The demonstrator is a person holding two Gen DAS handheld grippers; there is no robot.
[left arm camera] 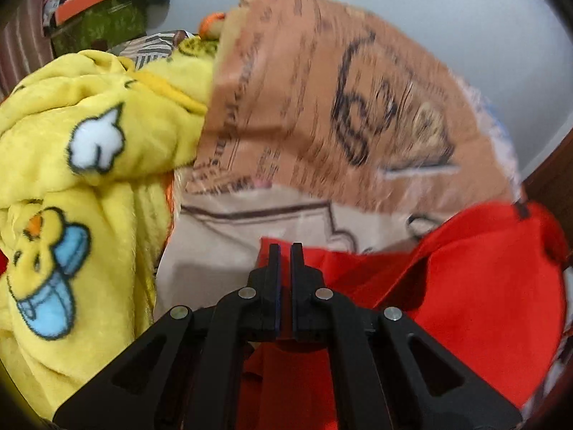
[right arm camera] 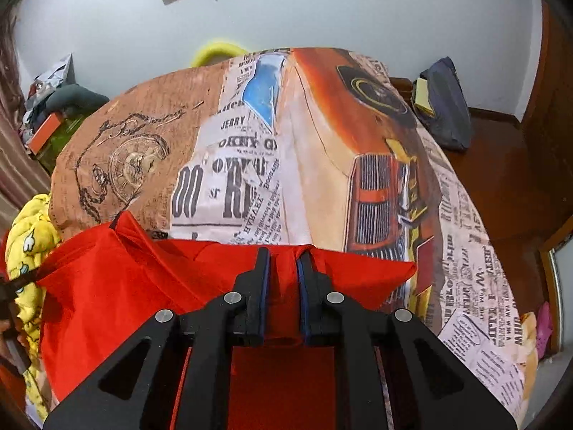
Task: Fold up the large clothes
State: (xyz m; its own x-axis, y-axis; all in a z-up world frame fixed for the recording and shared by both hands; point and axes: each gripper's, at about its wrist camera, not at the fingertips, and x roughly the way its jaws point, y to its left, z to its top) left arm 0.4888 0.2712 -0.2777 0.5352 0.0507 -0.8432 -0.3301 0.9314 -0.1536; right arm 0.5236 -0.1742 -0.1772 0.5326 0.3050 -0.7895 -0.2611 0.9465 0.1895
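Both the left gripper (left arm camera: 285,251) and right gripper (right arm camera: 284,256) pinch the red cloth (right arm camera: 125,286); the yellow blanket (left arm camera: 89,143) at nine o'clock could snag it.

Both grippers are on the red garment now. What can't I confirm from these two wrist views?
- Red garment: full shape and type hidden, right wrist view, cut by the gripper body and lower edge.
- Left gripper: cloth between its tips unclear, left wrist view.
- Printed bedcover: its print motion-blurred, left wrist view.
- Yellow fleece: mostly cut off, right wrist view.
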